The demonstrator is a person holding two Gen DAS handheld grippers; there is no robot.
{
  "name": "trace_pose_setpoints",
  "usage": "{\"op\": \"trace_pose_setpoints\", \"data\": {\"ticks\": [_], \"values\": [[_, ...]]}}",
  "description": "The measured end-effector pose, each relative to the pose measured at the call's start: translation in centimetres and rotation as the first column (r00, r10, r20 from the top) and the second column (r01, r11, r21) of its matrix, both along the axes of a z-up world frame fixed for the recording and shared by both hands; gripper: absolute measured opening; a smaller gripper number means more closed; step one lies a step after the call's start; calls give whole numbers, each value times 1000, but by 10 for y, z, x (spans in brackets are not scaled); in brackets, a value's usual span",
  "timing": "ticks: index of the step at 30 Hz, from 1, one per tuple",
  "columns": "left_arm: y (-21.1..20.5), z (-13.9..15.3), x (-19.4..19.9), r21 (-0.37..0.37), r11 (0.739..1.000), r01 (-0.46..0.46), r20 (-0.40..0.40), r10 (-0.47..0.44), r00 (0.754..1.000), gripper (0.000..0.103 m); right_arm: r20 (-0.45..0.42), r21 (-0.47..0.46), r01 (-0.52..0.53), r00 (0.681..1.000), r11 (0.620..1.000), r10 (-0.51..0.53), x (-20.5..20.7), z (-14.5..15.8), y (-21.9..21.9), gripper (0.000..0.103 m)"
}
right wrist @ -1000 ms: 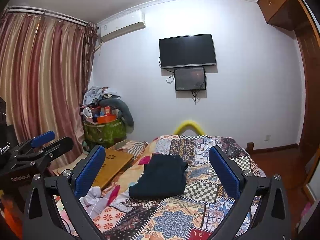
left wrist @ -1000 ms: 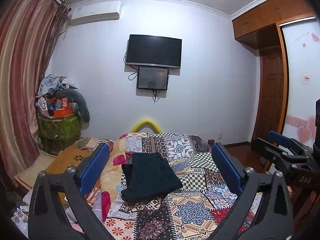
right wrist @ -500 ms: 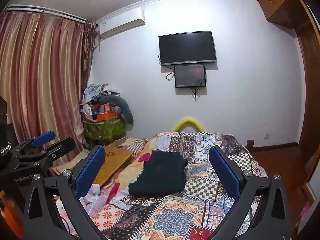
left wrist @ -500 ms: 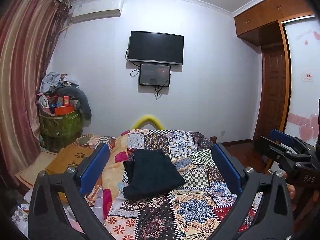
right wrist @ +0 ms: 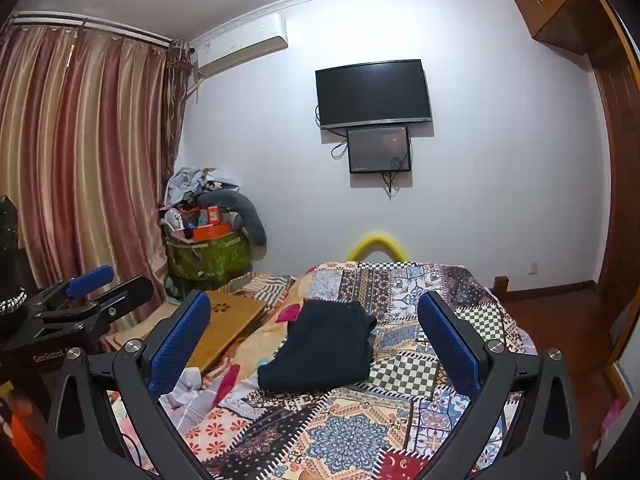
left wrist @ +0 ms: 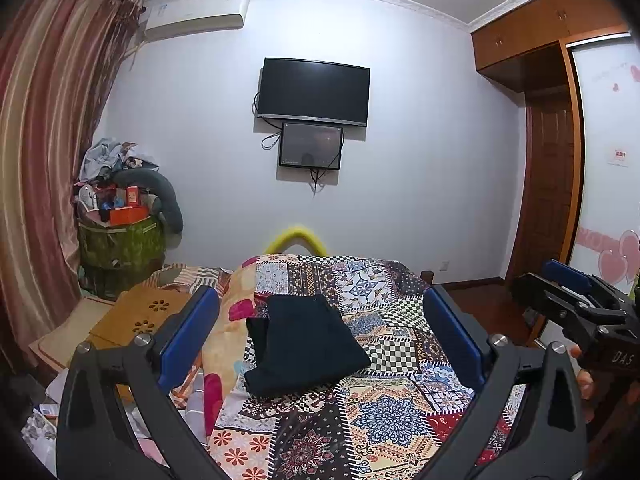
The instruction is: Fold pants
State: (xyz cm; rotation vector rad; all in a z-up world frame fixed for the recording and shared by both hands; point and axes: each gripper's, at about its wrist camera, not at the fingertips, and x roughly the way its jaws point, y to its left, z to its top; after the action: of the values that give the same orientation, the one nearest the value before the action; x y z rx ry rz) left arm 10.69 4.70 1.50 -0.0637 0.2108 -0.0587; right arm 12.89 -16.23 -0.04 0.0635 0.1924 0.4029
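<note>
Both the left tongs (left wrist: 318,334) and the right tongs (right wrist: 314,338) hang apart above the bed, holding nothing. The folded dark pants (left wrist: 304,344) lie on the patchwork quilt (left wrist: 400,412). Beyond, two black screens (left wrist: 313,92) hang on the white wall, striped curtains (right wrist: 84,152) at left.

Our left tongs (left wrist: 318,336) and right tongs (right wrist: 314,340) have black frames, blue ribbed pads (left wrist: 188,336), and silver screws (left wrist: 498,340) at 3 o'clock.

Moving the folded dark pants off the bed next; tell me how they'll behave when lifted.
The pants look like soft cloth: probably floppy. Their stacked layers may slide apart if one tool pinches an edge. Likely light; they barely dent the patchwork quilt.
</note>
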Motion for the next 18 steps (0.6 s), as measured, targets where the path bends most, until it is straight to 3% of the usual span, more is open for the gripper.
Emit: {"op": "trace_pose_setpoints", "data": {"ticks": [18], "values": [[-1, -3, 1, 6, 1000, 9, -4, -9, 1000, 103, -2, -2, 0, 1000, 1000, 0, -1, 1, 0, 103]]}}
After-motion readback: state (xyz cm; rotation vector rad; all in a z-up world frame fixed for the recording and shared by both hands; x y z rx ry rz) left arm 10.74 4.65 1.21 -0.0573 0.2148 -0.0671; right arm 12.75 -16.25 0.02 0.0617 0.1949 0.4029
